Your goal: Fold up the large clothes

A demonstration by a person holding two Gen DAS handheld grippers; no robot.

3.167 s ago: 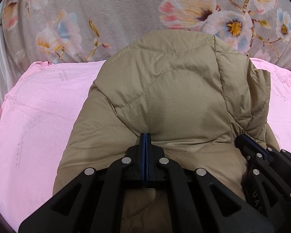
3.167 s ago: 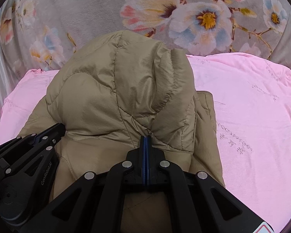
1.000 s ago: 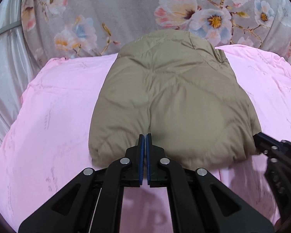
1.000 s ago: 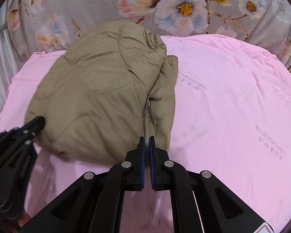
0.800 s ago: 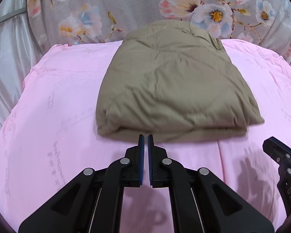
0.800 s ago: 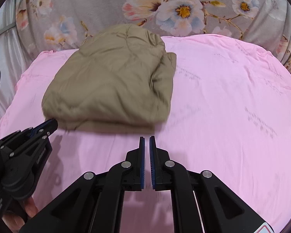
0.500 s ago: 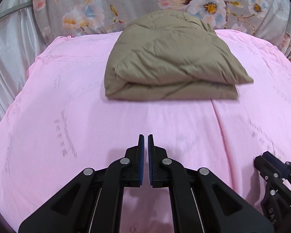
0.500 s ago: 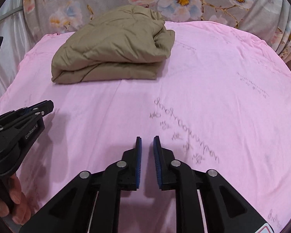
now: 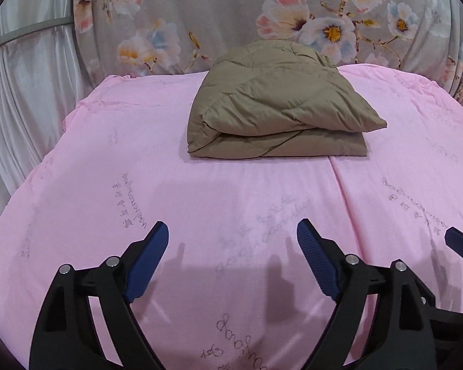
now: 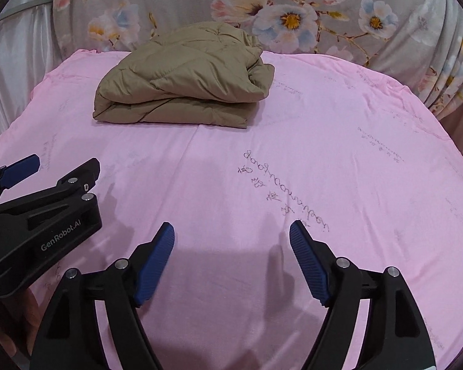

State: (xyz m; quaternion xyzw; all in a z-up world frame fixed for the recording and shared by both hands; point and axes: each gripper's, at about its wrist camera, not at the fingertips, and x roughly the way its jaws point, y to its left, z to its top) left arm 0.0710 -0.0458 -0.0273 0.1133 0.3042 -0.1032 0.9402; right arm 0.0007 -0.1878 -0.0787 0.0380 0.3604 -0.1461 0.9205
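The khaki quilted jacket (image 9: 274, 104) lies folded into a compact, layered bundle on the far part of the pink sheet (image 9: 231, 203), close to the floral fabric backdrop (image 9: 219, 15). Its folded edge faces the cameras; the top layer overhangs slightly on the right. Faint script prints mark the sheet. White satin drapery (image 9: 24, 92) hangs at the left. The left gripper (image 9: 231, 240) hovers over the near sheet, jaws spread wide, holding nothing. The right gripper (image 10: 231, 237) is likewise over the near sheet, jaws spread wide and empty. Both are well apart from the jacket.
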